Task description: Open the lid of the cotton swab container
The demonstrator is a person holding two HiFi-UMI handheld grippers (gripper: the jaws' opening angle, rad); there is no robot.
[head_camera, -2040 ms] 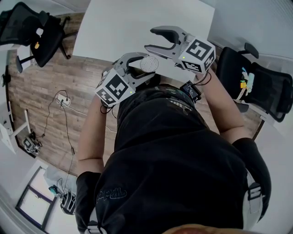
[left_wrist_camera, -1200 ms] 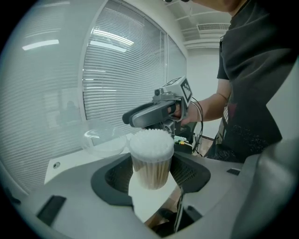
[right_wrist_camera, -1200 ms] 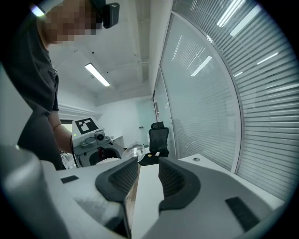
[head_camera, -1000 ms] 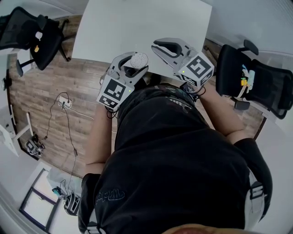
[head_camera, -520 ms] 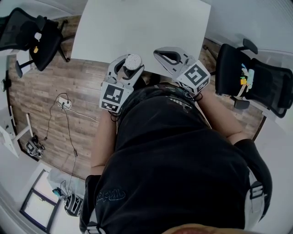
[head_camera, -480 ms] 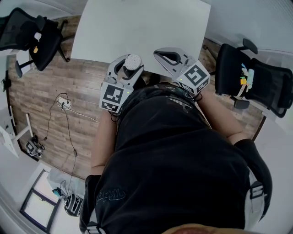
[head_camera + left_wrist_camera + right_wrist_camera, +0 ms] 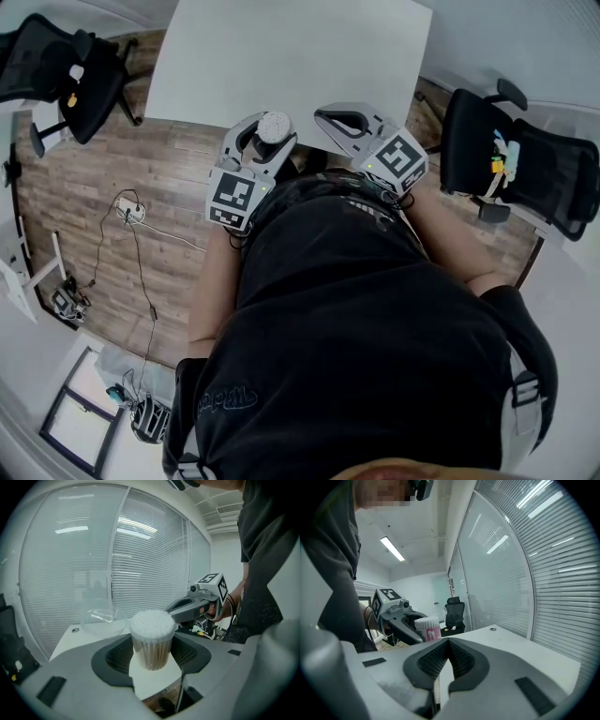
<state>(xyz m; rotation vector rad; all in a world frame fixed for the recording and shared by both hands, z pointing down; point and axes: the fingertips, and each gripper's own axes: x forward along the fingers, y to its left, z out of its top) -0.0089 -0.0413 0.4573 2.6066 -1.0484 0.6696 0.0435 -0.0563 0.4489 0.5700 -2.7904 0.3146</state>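
My left gripper (image 7: 266,132) is shut on the cotton swab container (image 7: 274,125), a clear tube held upright near the table's near edge. The container (image 7: 151,639) has no lid on it, and the white swab tips show at its top. A clear dome-like piece (image 7: 100,618), which looks like the lid, lies on the white table (image 7: 70,639) behind it. My right gripper (image 7: 320,114) hangs to the right of the container, apart from it, jaws shut with nothing between them. In the right gripper view the shut jaws (image 7: 447,642) point past the left gripper (image 7: 396,616) and the container (image 7: 427,627).
The white table (image 7: 281,56) stretches ahead of both grippers. Black office chairs stand at the left (image 7: 66,66) and right (image 7: 525,169). A power strip and cables (image 7: 127,206) lie on the wooden floor. Glass walls with blinds (image 7: 150,550) surround the room.
Both grippers have come down and back toward the person's body. The right gripper, open at the container's top two seconds ago, has drawn away and shut. The left gripper has rolled slightly.
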